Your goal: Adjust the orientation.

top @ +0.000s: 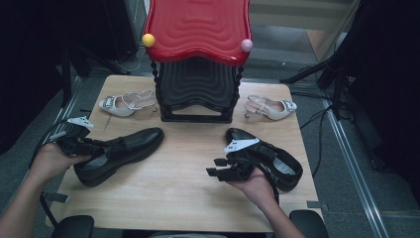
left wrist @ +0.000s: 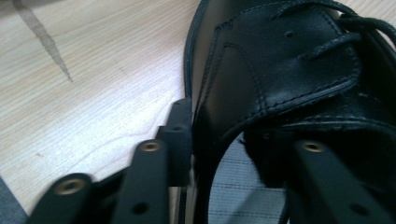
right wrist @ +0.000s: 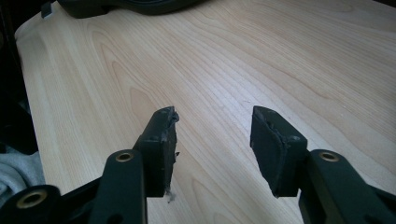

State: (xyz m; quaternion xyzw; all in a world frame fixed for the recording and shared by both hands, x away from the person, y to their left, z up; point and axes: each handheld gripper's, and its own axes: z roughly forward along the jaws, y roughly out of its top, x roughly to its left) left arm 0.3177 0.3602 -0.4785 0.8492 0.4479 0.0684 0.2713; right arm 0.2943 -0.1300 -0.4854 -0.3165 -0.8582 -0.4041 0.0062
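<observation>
A black lace-up shoe (top: 126, 147) lies on the left of the wooden table (top: 178, 188), toe toward the middle. My left gripper (top: 96, 148) straddles its heel opening; in the left gripper view (left wrist: 233, 144) one pad (left wrist: 180, 133) presses on the shoe's (left wrist: 280, 70) outer side, the other jaw lies dark against the far side. The matching black shoe (top: 280, 161) lies at the right. Beside it my right gripper (top: 213, 168) points left, open, with bare wood between its pads (right wrist: 215, 140).
A red-topped black rack (top: 198, 59) stands at the back middle of the table. One white heeled sandal (top: 126, 103) lies to its left, another (top: 271, 108) to its right. Dark stands and cables crowd the floor around the table.
</observation>
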